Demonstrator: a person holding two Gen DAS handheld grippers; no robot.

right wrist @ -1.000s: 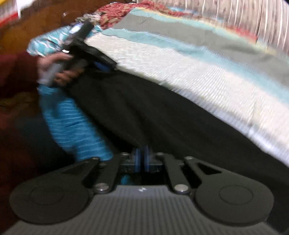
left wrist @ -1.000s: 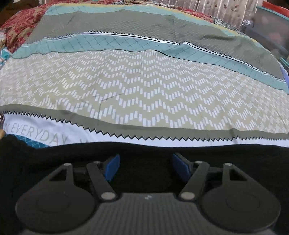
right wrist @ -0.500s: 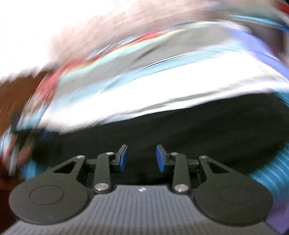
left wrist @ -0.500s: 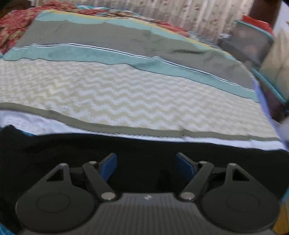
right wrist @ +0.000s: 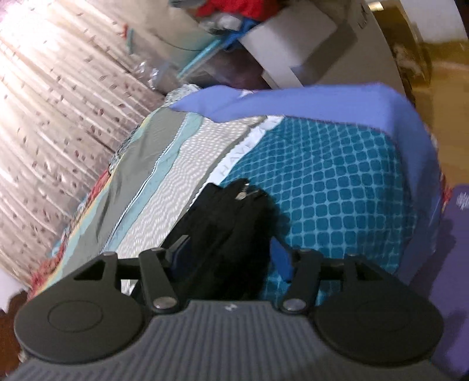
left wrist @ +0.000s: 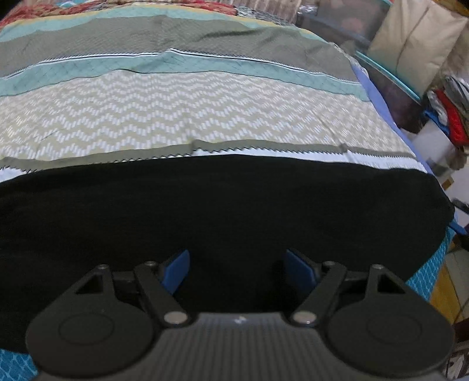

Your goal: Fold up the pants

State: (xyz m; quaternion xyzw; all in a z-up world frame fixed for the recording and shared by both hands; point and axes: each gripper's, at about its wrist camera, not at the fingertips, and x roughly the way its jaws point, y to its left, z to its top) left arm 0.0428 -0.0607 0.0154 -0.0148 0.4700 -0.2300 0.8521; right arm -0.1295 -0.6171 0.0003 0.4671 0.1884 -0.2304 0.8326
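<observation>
Pants cut off at left edge of left wrist view; far shelf clutter blurred beyond telling; right gripper fingers partly hidden behind pants.

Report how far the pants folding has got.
Done: the black pants lie spread in a flat band along the near edge of the bed. In hand: nothing gripped; the left gripper and right gripper are both open, the right one straddling the pants' end. Left: no finished compact fold shows yet.

The left gripper, its blue pads spread wide, hovers over black pants spanning the striped bed from nine to three o'clock.
</observation>
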